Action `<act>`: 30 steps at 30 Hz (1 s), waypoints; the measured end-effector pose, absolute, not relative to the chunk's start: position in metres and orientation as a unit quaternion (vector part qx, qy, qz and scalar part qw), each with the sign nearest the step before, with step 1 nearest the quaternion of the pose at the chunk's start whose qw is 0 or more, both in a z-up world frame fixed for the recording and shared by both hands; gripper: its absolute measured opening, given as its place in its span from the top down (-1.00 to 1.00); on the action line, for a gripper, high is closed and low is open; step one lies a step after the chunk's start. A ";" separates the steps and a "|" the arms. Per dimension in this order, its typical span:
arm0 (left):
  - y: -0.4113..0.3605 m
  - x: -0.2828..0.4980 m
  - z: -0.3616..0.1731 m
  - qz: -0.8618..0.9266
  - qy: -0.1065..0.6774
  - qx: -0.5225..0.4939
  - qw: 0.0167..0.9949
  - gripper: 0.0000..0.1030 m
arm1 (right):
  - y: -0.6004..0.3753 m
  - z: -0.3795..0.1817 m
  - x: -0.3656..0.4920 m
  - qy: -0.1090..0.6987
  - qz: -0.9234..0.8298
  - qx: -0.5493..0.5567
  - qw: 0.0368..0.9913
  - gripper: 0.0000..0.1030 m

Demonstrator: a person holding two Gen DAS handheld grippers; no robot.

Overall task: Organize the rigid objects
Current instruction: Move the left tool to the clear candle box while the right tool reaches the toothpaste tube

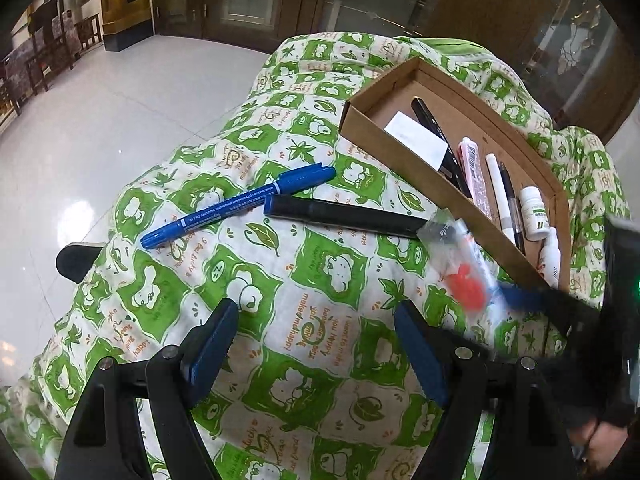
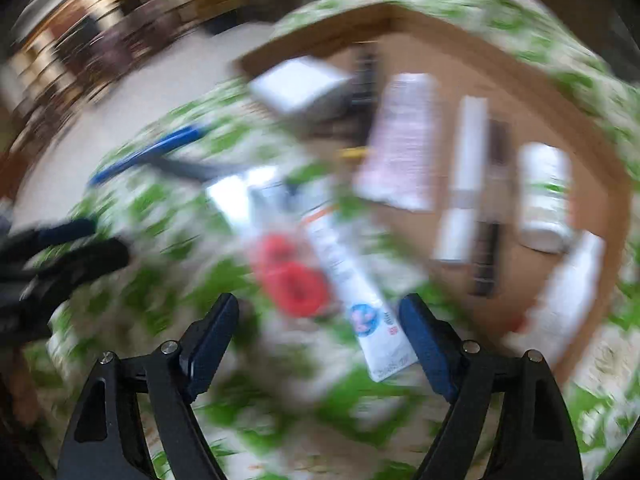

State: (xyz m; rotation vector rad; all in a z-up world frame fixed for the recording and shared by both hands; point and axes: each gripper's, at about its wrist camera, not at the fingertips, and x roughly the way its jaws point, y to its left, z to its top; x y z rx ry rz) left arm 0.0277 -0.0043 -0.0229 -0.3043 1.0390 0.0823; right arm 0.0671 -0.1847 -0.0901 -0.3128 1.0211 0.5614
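- Right gripper is wide open and holds nothing; the white tube lies just ahead, its near end by the right finger, long axis running up-left and away.
- Red-item bag sits left of the tube.
- Box is ahead-right of it.
- Left gripper is wide open and empty; blue marker and black pen lie ahead, crosswise.
- Right gripper is nearer the tube.

Legible text: green-and-white patterned cloth printed with orange script, "I want to make you happy" and "zzz" near its front edge; blue marker barrel carries a white line ending "INDUSTRY CO.,LTD"; other labels unreadable.
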 end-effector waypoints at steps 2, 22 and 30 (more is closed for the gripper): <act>-0.002 0.028 -0.023 0.040 0.496 -0.150 0.855 -0.62 | -0.175 -0.096 0.055 0.504 0.318 -0.142 0.790 -0.61; -0.011 0.029 -0.024 0.033 0.500 -0.135 0.855 -0.62 | -0.252 -0.092 0.083 0.561 0.302 0.200 0.745 0.11; -0.023 0.028 -0.025 0.023 0.506 -0.119 0.854 -0.62 | -0.259 -0.101 0.099 0.555 0.261 0.324 0.720 -0.09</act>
